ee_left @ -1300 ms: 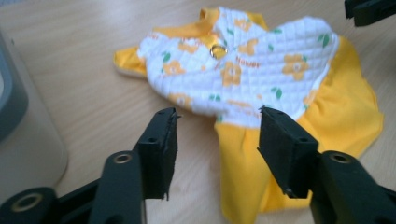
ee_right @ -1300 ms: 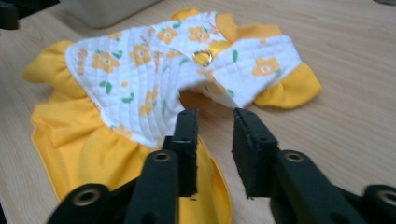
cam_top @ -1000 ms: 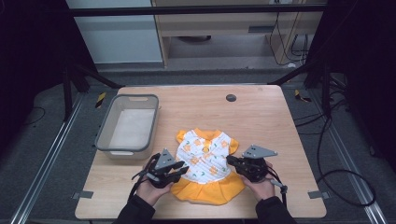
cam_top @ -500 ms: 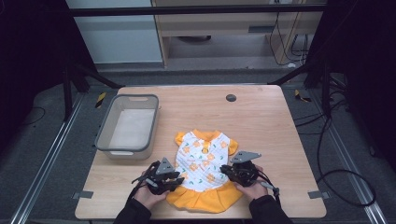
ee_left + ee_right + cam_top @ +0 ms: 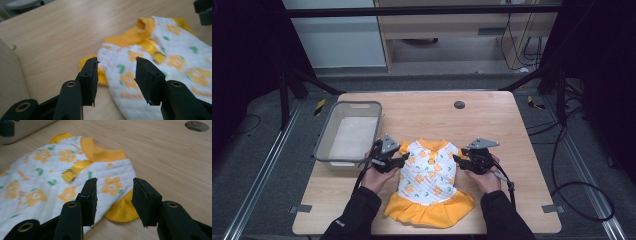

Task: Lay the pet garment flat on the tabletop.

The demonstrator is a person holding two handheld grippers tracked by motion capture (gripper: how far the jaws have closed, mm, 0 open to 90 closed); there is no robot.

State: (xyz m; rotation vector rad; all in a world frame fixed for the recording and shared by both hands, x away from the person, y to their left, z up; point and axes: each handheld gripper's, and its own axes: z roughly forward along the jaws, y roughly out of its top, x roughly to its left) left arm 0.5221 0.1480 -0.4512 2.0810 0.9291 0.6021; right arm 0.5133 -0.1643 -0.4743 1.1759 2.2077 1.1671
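Observation:
A small white dress with orange flowers and a yellow skirt [image 5: 429, 180] lies flat on the wooden table [image 5: 492, 120], collar pointing away from the person. My left gripper [image 5: 401, 160] is open at the dress's left shoulder; in the left gripper view its jaws straddle the edge of that shoulder [image 5: 117, 72] beside the yellow sleeve. My right gripper [image 5: 457, 159] is open at the right shoulder, its jaws over the flowered cloth [image 5: 112, 186] and yellow sleeve [image 5: 121, 212]. A metal ring [image 5: 69, 173] sits on the yellow strap at the chest.
A grey plastic bin [image 5: 348, 134] stands on the table's left side, close to my left gripper. A round cable hole [image 5: 459, 105] is at the table's back middle. Bare wood lies to the right of the dress and behind it.
Both grippers moved forward from the dress's skirt end up to its shoulders. The dress now lies spread out longer toward the person, with the skirt near the front edge.

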